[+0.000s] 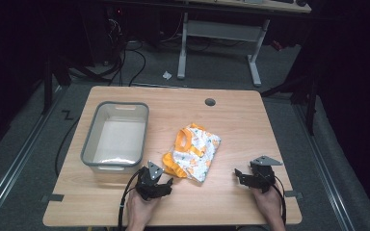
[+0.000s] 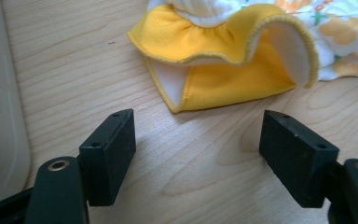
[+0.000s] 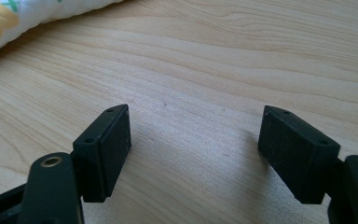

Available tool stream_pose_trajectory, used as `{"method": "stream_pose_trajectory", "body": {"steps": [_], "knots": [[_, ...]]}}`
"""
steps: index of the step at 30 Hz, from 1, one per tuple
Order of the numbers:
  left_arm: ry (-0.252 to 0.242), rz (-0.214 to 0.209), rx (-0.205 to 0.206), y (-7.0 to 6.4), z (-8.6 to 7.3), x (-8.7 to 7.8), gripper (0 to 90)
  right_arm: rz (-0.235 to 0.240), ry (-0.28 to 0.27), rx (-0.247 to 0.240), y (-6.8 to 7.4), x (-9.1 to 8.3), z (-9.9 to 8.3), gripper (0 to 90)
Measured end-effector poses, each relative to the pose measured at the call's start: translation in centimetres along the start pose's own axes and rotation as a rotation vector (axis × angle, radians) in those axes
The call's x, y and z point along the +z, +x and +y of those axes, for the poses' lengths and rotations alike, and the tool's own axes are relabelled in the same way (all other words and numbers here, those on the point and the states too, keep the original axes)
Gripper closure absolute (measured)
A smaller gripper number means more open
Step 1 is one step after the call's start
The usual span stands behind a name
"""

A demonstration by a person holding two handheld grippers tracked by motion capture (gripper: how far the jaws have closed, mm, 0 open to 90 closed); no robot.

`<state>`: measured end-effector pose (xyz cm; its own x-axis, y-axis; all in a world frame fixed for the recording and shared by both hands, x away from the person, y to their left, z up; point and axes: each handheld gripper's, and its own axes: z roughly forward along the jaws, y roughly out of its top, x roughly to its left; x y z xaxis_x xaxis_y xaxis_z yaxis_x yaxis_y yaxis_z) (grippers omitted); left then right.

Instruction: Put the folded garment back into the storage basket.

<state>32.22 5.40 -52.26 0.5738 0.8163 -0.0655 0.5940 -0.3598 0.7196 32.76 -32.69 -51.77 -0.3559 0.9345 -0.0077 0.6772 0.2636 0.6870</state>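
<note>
Fingers (image 2: 109, 154) spread wide on both my grippers, nothing held; garment (image 1: 195, 151) looks light, soft, floppy, so I'd pinch its yellow hem (image 2: 223, 56), nearest my left gripper (image 1: 161, 185).

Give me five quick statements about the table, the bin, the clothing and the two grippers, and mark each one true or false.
1. The grey bin holds nothing. True.
2. The left gripper grips the folded clothing. False: its jaws are open, just short of the yellow edge.
3. The right gripper is open above bare wood. True.
4. The clothing lies inside the bin. False: it lies on the table, beside the bin.
5. The clothing is plain white. False: yellow trim, printed pattern.
</note>
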Motion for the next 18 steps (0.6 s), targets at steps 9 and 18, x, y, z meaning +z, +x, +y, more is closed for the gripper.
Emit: {"method": "stream_pose_trajectory", "body": {"steps": [9,18], "knots": [[-0.045,-0.049,-0.007,-0.5,0.8,-0.8,27.2,0.000,0.000,0.000,0.0,0.0,0.0,25.8],[-0.066,-0.082,-0.004,-0.9,2.4,-1.5,25.5,0.000,0.000,0.000,0.0,0.0,0.0,25.8]]}}
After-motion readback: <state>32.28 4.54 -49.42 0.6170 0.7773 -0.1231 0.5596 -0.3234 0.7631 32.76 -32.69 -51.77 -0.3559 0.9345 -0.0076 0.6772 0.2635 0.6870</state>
